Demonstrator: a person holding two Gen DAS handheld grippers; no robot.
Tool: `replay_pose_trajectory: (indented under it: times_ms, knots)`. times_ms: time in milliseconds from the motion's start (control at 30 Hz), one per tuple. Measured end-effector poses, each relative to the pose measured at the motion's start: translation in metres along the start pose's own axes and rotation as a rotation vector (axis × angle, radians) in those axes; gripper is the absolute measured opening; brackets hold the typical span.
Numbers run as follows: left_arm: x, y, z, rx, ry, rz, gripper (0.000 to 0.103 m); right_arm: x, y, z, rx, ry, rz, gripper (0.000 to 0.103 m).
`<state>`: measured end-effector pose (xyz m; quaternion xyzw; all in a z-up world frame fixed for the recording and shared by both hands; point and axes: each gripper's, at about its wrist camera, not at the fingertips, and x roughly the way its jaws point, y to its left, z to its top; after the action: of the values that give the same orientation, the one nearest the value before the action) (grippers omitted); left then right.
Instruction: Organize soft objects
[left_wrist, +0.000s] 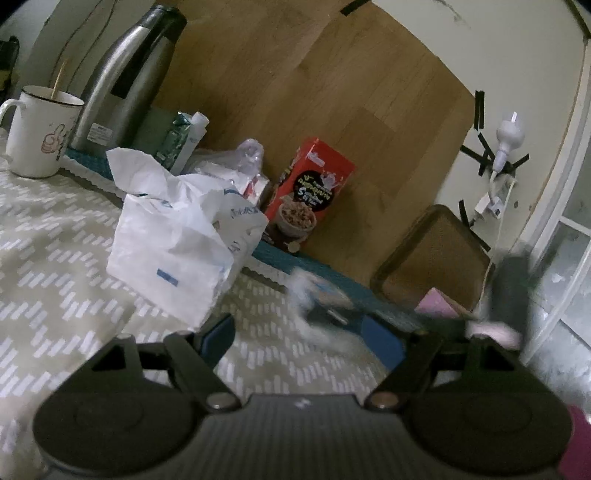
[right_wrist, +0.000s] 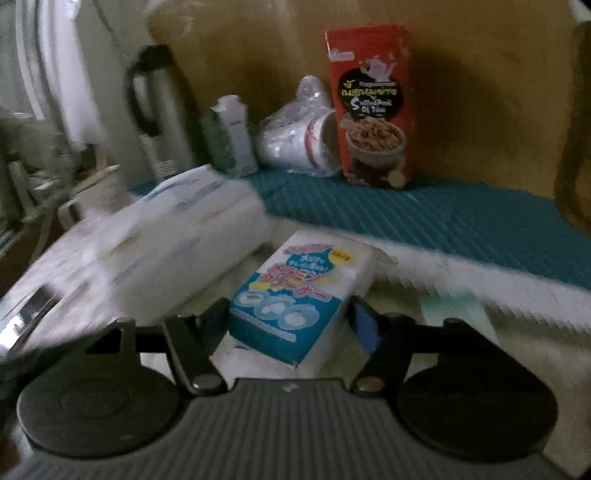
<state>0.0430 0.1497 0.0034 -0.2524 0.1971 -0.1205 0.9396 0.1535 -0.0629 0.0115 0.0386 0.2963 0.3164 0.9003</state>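
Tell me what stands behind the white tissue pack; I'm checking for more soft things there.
Behind the tissue pack stand a steel flask, a green carton, bagged cups and a red cereal box. The pack hides their bases and whatever lies directly behind it.

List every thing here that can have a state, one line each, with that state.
Left gripper: open, nothing between its fingers.
Right gripper: open around the sponge pack.
Sponge pack: wrapped, lying on the table between the fingers.
Tissue pack: torn open, tissue sticking out.
Cereal box: upright, closed.
Mug: upright, stick inside.
Thermos: upright, capped.
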Motion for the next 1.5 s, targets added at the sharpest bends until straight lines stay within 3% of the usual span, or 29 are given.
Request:
replay_pose_trajectory:
  times_ms: [133, 200, 267, 400, 433, 533, 600, 633, 667, 700, 800, 933, 1033, 1100, 1133, 1167, 1233, 1300, 1333, 1400, 1500]
  knots:
    - [0.011, -0.004, 0.001, 0.014, 0.086, -0.02, 0.08, -0.081, -0.009, -0.053, -0.074, -0.017, 0.054, 0.073]
    - [0.016, -0.015, -0.002, 0.032, 0.137, -0.033, 0.08, -0.115, -0.016, -0.079, -0.073, -0.042, 0.025, 0.075]
    - [0.019, -0.036, -0.009, 0.034, 0.178, -0.107, 0.08, -0.138, -0.022, -0.1, -0.055, -0.071, -0.022, 0.077]
    - [0.042, -0.11, -0.034, 0.14, 0.343, -0.245, 0.079, -0.157, -0.032, -0.125, -0.031, -0.107, -0.132, 0.088]
    - [0.046, -0.123, -0.04, 0.167, 0.376, -0.257, 0.077, -0.16, -0.034, -0.129, -0.022, -0.12, -0.145, 0.094]
    - [0.063, -0.153, -0.055, 0.205, 0.479, -0.244, 0.075, -0.169, -0.037, -0.137, -0.024, -0.134, -0.13, 0.095]
    - [0.068, -0.158, -0.059, 0.193, 0.515, -0.234, 0.074, -0.172, -0.036, -0.145, -0.053, -0.142, -0.119, 0.093]
    - [0.069, -0.159, -0.061, 0.188, 0.527, -0.229, 0.062, -0.172, -0.035, -0.147, -0.07, -0.143, -0.113, 0.087]
    - [0.07, -0.16, -0.065, 0.184, 0.548, -0.226, 0.056, -0.172, -0.035, -0.149, -0.087, -0.138, -0.097, 0.07]
    - [0.075, -0.162, -0.07, 0.176, 0.584, -0.229, 0.056, -0.17, -0.034, -0.15, -0.091, -0.132, -0.104, 0.07]
    - [0.076, -0.18, -0.067, 0.216, 0.558, -0.212, 0.054, -0.185, -0.041, -0.15, -0.097, -0.204, -0.146, 0.061]
    - [0.081, -0.232, -0.048, 0.309, 0.495, -0.317, 0.054, -0.224, -0.061, -0.14, -0.089, -0.371, -0.261, 0.057]
    - [0.099, -0.279, -0.04, 0.381, 0.465, -0.382, 0.056, -0.246, -0.088, -0.126, -0.069, -0.44, -0.355, 0.057]
    - [0.119, -0.312, -0.037, 0.434, 0.422, -0.411, 0.063, -0.25, -0.111, -0.113, -0.044, -0.461, -0.423, 0.058]
    - [0.133, -0.327, -0.036, 0.447, 0.403, -0.42, 0.078, -0.248, -0.122, -0.105, -0.037, -0.468, -0.46, 0.058]
    - [0.148, -0.339, -0.037, 0.452, 0.396, -0.421, 0.091, -0.242, -0.136, -0.098, -0.028, -0.463, -0.519, 0.064]
    - [0.174, -0.354, -0.04, 0.483, 0.379, -0.358, 0.088, -0.224, -0.167, -0.088, 0.006, -0.412, -0.654, 0.072]
    - [0.192, -0.356, -0.044, 0.504, 0.371, -0.265, 0.083, -0.219, -0.19, -0.089, 0.101, -0.357, -0.758, 0.071]
    - [0.193, -0.351, -0.046, 0.483, 0.392, -0.254, 0.083, -0.229, -0.195, -0.097, 0.158, -0.391, -0.734, 0.071]
    - [0.179, -0.33, -0.042, 0.412, 0.416, -0.315, 0.083, -0.25, -0.189, -0.115, 0.218, -0.487, -0.666, 0.071]
    - [0.141, -0.301, -0.045, 0.425, 0.378, -0.348, 0.083, -0.264, -0.171, -0.136, 0.218, -0.553, -0.674, 0.071]
